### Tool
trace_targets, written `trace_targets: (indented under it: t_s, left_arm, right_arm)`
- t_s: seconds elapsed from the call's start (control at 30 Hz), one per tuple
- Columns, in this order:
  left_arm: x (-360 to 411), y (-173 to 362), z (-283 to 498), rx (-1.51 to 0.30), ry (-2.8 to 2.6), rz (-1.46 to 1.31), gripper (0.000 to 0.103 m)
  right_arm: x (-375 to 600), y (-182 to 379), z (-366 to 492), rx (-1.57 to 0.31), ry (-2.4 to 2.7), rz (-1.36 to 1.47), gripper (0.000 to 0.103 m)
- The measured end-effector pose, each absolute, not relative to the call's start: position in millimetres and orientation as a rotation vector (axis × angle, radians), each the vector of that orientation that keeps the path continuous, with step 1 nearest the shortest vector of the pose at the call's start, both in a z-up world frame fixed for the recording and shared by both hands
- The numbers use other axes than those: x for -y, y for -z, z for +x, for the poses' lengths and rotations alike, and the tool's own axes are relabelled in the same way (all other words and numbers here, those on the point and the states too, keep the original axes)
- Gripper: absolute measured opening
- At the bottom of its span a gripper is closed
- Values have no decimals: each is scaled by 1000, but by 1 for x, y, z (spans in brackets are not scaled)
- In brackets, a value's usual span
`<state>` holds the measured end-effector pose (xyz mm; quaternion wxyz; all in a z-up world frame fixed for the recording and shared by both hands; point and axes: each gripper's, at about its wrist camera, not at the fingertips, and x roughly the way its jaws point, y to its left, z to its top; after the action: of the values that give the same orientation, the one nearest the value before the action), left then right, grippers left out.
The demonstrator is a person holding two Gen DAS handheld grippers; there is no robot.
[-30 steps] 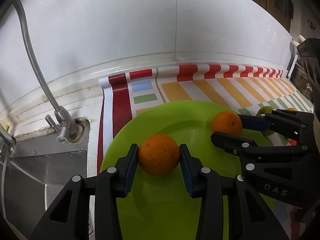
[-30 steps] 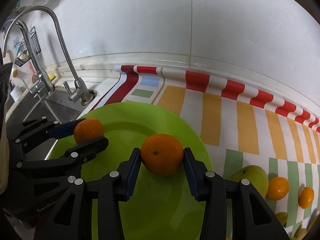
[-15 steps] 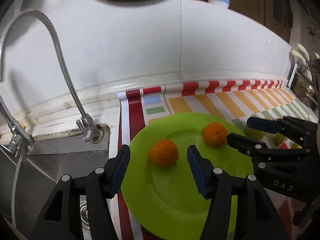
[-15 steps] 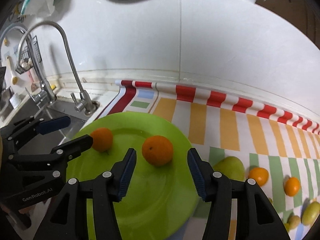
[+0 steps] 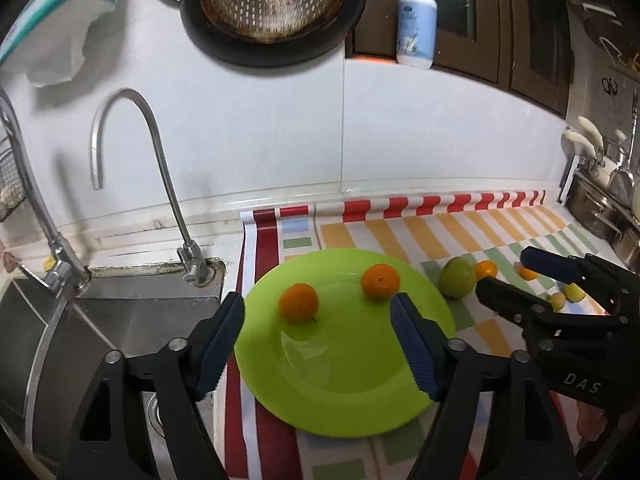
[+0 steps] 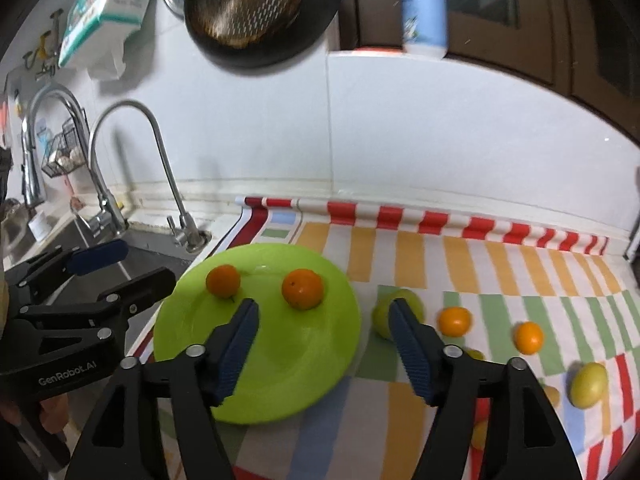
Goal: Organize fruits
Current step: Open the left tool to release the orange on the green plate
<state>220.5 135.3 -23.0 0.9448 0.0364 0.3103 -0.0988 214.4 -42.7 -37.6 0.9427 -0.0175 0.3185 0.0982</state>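
- left gripper [image 5: 318,342]: jaws just been opening, wide, nothing gripped.
- right gripper [image 6: 324,346]: jaws likewise just been opening, nothing between the pads.
- two oranges [image 5: 299,303] [image 5: 380,282] rest apart on green plate [image 5: 344,400].
- green apple [image 5: 457,277] and small fruits on striped cloth [image 6: 500,272], beside plate.

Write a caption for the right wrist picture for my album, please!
Two oranges sit on the green plate, with the right gripper open and empty above it.
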Motion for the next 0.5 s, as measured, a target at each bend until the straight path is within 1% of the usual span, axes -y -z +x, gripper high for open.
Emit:
trace_targets:
  t_s: [0.07, 0.1, 0.2, 0.23, 0.37, 0.5]
  left_arm:
    - [-130, 18, 208, -613, 196, 73, 80]
    - [-128, 16, 203, -605, 190, 75, 83]
    - [-119, 7, 187, -583, 178, 79, 88]
    - [-115, 4, 183, -578, 176, 78, 90]
    - [-103, -6, 165, -551, 165, 76, 94]
    - [-89, -14, 149, -527, 162, 81, 95]
  right_arm:
    - [49, 32, 202, -627, -198, -35, 69]
    - [52, 29, 197, -618, -194, -37, 69]
    - [64, 19, 179, -585, -189, -43, 76]
    - [68, 16, 174, -575, -186, -45, 76]
    - [84, 5, 154, -548, -177, -45, 76]
    - [99, 0, 141, -533, -165, -37, 78]
